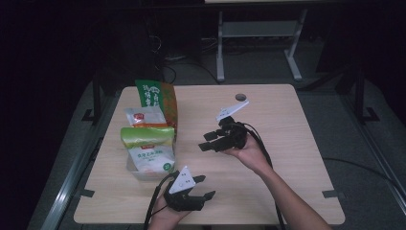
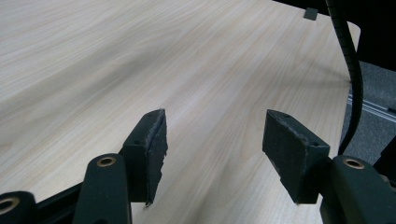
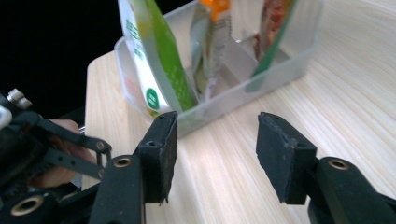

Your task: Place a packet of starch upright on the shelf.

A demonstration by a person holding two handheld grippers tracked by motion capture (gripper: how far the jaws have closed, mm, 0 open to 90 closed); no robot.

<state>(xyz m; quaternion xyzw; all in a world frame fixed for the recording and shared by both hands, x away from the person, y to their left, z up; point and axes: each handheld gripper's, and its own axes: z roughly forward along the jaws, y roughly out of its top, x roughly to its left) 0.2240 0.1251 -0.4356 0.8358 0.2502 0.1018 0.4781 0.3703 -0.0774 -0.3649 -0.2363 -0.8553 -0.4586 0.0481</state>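
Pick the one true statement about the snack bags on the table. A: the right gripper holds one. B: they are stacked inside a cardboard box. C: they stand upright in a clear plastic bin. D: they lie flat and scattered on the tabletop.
C: the snack bags stand on edge inside the clear plastic bin, while the right gripper is open with nothing between its jaws.

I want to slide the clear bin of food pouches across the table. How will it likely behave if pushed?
The clear bin looks like thin plastic on smooth wood, so it would probably slide easily. The tall green pouch stands well above the rim, so a high or fast push might tip it. The pouches look soft and probably light.
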